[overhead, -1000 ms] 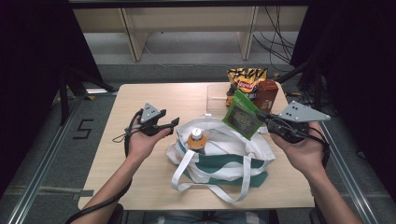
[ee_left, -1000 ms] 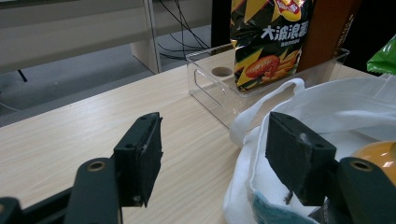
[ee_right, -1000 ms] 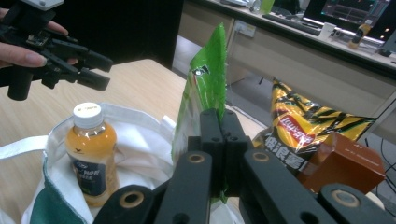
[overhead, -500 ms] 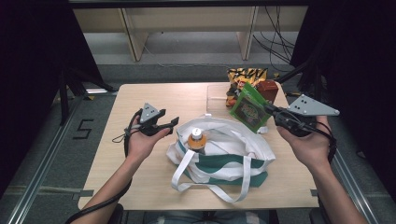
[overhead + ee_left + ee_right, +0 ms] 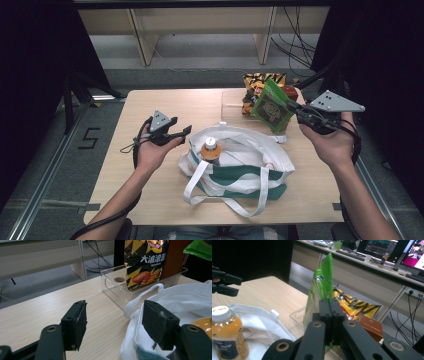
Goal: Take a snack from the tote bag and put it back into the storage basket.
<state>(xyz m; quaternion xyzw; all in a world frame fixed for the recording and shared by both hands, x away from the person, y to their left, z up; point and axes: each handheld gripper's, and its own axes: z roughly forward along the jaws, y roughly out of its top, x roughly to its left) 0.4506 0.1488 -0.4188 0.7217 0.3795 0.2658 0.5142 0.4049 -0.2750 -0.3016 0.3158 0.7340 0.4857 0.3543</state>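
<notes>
My right gripper is shut on the edge of a green snack bag, held in the air above the clear tray at the table's far right. A white and green tote bag lies in the middle of the table with an orange juice bottle standing in its mouth. My left gripper hovers open just left of the tote, with nothing between its pads.
In the clear tray stand a black and yellow chip bag and a brown box. The tote's white handles trail toward the table's front edge. Bare wood lies at the left and far side.
The right gripper has carried the green bag to the right and a little up, away from the tote and over the tray. The left gripper has stayed put.
</notes>
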